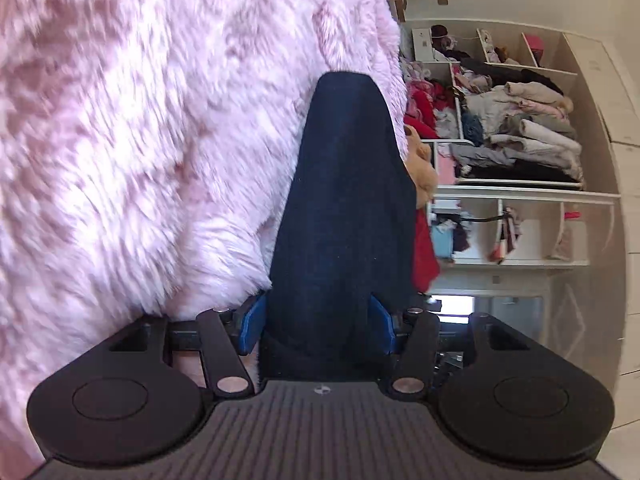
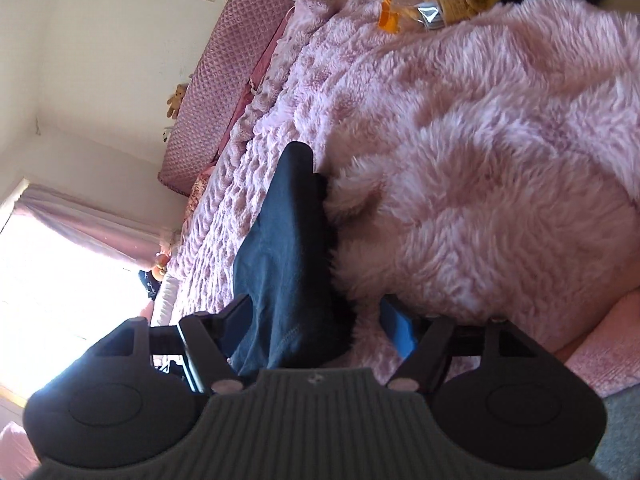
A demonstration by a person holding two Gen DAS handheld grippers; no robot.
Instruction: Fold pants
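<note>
While both pairs of tongs stand rolled onto their sides, a length of dark navy pants [image 1: 344, 208] runs straight out between the blue fingers of the left tongs [image 1: 316, 324], the cloth filling nearly the whole gap; whether the pads press on it or only flank it cannot be told from this view. The left jaws stand fairly wide, with the fabric bunched thick between them down by the tongs' body. Beside the pants, a fluffy pink blanket [image 1: 140, 140] fills one side of the left view, and open white shelves [image 1: 516, 192] stuffed with folded clothes fill the other. In the right view the same pants [image 2: 292, 264] pass between the right tongs [image 2: 320, 324], but here the cloth lies against the dark finger [image 2: 236, 312] on the window side, and a clear gap separates it from the blue pad [image 2: 396, 328] on the blanket side, so these jaws are open and grip nothing. The pants rest on the bed, along the seam between the shaggy blanket [image 2: 480, 200] and a textured pink bedspread [image 2: 248, 200]. Both tongs point slightly downward along the garment.
</note>
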